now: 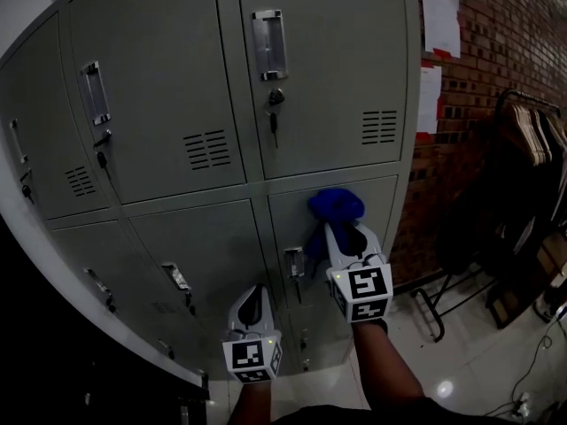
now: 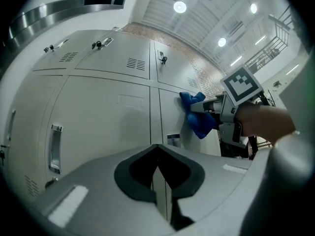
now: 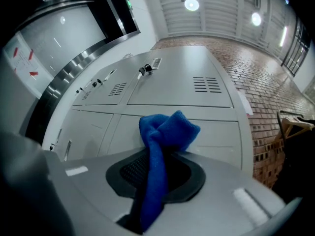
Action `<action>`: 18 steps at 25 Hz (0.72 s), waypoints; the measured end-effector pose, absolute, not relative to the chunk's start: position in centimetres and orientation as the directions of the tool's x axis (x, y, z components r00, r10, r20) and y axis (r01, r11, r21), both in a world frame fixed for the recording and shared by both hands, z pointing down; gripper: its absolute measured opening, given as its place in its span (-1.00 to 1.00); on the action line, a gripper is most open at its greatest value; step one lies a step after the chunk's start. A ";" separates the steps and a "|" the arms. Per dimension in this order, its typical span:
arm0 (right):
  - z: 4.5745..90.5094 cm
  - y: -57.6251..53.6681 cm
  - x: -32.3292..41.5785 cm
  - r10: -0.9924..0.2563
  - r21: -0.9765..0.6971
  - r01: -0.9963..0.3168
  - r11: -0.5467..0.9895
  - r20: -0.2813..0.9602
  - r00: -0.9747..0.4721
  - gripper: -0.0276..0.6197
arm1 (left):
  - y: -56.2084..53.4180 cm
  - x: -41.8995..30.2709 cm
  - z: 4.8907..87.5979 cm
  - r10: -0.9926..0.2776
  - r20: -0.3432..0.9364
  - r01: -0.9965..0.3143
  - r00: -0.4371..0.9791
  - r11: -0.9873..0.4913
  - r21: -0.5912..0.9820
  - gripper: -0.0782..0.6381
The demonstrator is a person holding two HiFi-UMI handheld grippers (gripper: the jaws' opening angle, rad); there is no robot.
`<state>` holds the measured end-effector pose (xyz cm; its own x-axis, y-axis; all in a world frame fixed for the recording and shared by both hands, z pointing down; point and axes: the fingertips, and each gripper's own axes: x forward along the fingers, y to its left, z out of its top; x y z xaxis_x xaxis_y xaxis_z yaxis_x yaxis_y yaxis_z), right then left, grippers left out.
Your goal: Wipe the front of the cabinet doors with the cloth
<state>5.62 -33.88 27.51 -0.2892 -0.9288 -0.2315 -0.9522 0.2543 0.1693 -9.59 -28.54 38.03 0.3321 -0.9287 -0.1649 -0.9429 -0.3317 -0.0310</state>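
Observation:
A grey metal locker cabinet (image 1: 177,104) with several doors fills the head view. My right gripper (image 1: 341,230) is shut on a blue cloth (image 1: 335,204) and presses it against the upper part of the lower right door (image 1: 372,202). In the right gripper view the blue cloth (image 3: 165,141) bunches out between the jaws toward the cabinet (image 3: 177,90). My left gripper (image 1: 252,301) hangs lower, near the bottom of the lockers, shut with nothing in it. The left gripper view shows its jaws closed together (image 2: 158,173) and the cloth (image 2: 197,117) held by the right gripper.
Door handles (image 1: 268,44) and keys (image 1: 275,118) stick out from the doors. A brick wall (image 1: 496,51) with paper notices stands to the right. A dark clothes rack (image 1: 523,166) is beside it on the shiny floor (image 1: 461,370).

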 end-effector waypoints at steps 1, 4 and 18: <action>27.6 -33.9 6.5 -0.934 0.170 -0.956 0.241 -0.228 -0.276 -0.71 | -28.5 -9.3 38.3 -0.929 -0.160 -0.943 0.332 -0.332 -0.032 -0.73; 27.7 -34.0 9.3 -0.946 0.176 -0.964 0.201 -0.221 -0.237 -0.71 | -28.2 -8.3 38.9 -0.932 -0.149 -0.944 0.331 -0.330 -0.031 -0.73; 26.9 -34.5 16.5 -0.959 0.203 -0.972 0.120 -0.229 -0.166 -0.71 | -27.8 -5.9 39.0 -0.944 -0.158 -0.957 0.288 -0.289 -0.020 -0.73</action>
<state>16.46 -34.50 26.89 -0.1658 -0.9592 -0.2291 -0.9718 0.1195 0.2032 -5.85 -27.76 38.95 0.2879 -0.9445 -0.1583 -0.9573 -0.2885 -0.0196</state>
